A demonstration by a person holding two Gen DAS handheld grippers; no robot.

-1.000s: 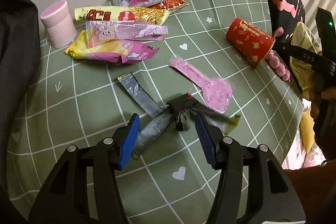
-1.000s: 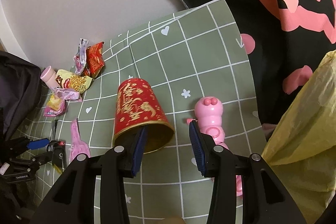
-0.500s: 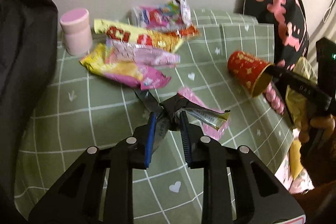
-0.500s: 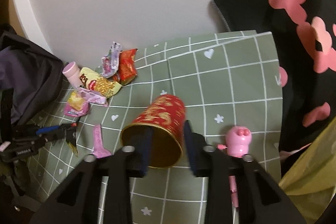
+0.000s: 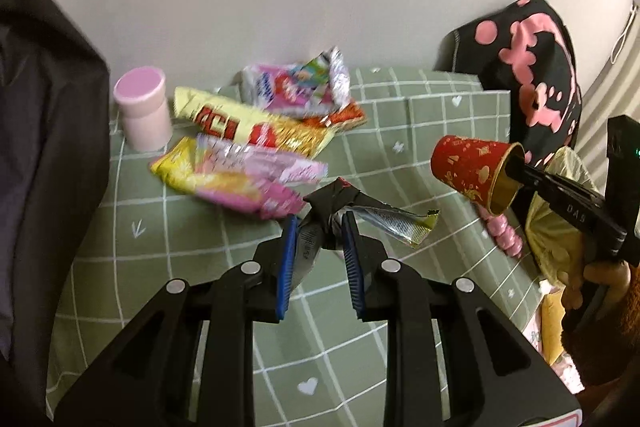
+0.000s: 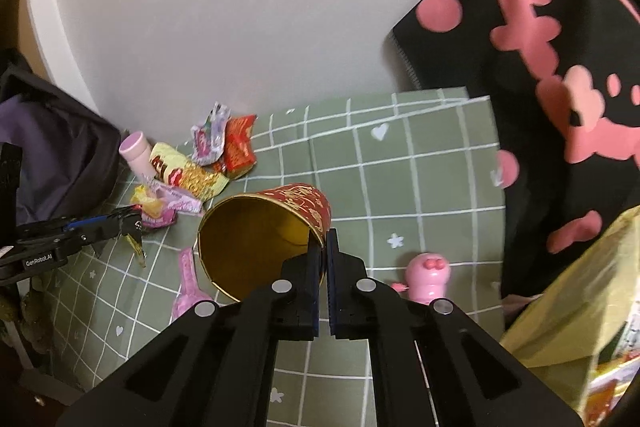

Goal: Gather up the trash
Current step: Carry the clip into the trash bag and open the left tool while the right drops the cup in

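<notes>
Grippers both hold trash. Low in the middle of the left wrist picture, the left gripper pinches a black and silver wrapper between its blue pads — the wrapper is up off the cloth, and its silver end with a gold tip sticks out to the right. At the right of that picture the red cup hangs in the air, tilted, with its gold mouth facing right and the black finger of the other gripper reaching into it.

In the right wrist picture, the right gripper is low in the middle, closed tight on the cup wall: one finger is inside the gold mouth, one is outside. The cup mouth faces the camera.

Snack bags lie in a pile at the middle left of the left wrist picture, on the green cloth with white lines. A pink tub stands just left of the pile. A pink pig toy lies on the cloth just right of the right gripper, and a pink scoop lies at lower left — below the cup. A yellow bag is at the right edge.
</notes>
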